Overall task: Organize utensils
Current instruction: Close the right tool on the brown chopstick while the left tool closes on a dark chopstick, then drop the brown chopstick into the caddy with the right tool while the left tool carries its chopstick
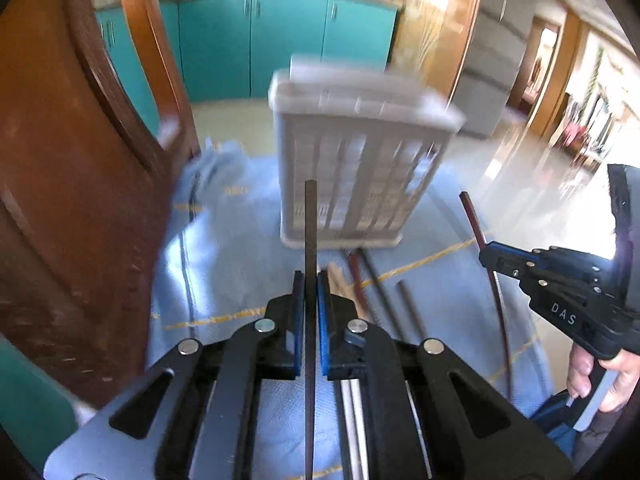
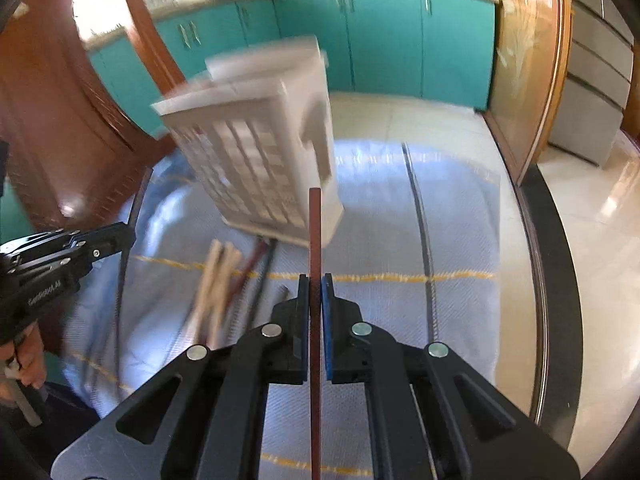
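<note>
Nearest my cameras, both tongs are clamped on chopsticks. My left tongs (image 1: 311, 292) grip a dark chopstick (image 1: 310, 232) between the blue pads, its tip rising in front of the white slotted utensil basket (image 1: 356, 160). My right tongs (image 2: 315, 296) grip a reddish-brown chopstick (image 2: 315, 240) the same way; in the left wrist view that stick (image 1: 474, 220) leans to the right of the basket, pinched by the right tongs (image 1: 486, 254).

Just in front of the basket, on the light blue cloth (image 2: 400, 320) covering the table (image 2: 548, 280), loose utensils lie in a loose bundle: a pair of pale wooden chopsticks (image 2: 216, 284), and beside them several dark and reddish chopsticks (image 2: 256, 276) whose far ends reach the basket's base. Motion blur prevents an exact count.

The basket stands upright on the cloth, blurred in both views; whether it holds anything I cannot tell.

Behind the basket, a row of teal cabinets (image 2: 384, 40) runs across the room. Left of the basket stands a carved wooden chair back (image 1: 80, 160).
</note>
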A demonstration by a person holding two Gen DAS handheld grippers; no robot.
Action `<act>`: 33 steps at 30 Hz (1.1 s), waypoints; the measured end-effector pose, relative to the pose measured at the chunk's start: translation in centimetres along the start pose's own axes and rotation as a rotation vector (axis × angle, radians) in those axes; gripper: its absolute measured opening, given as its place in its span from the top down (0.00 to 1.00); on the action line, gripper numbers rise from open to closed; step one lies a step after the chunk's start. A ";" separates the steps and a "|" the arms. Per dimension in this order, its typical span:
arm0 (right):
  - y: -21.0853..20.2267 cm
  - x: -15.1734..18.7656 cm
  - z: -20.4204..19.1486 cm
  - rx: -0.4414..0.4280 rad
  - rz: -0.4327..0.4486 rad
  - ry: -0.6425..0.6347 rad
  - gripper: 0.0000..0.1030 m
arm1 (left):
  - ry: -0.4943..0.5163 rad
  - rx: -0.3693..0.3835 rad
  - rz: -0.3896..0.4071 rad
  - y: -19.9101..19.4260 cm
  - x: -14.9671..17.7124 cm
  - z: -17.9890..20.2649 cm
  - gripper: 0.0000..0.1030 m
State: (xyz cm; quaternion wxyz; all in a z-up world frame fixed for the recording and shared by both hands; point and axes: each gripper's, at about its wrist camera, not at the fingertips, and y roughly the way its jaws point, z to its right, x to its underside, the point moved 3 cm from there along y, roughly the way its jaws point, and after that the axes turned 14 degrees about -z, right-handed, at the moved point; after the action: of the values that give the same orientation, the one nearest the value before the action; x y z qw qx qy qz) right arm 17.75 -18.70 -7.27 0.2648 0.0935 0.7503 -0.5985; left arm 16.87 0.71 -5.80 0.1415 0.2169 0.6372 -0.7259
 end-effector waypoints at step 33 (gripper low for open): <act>-9.6 -8.6 -2.1 0.028 0.515 0.084 0.94 | -0.250 0.002 0.506 -9.0 -8.9 -3.6 0.93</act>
State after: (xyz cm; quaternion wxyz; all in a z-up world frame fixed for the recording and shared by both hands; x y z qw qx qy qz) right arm 20.01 -17.76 5.53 0.3759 0.3100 0.7037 -0.5171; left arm 20.74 4.99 6.08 0.3954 0.2782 0.5396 -0.6893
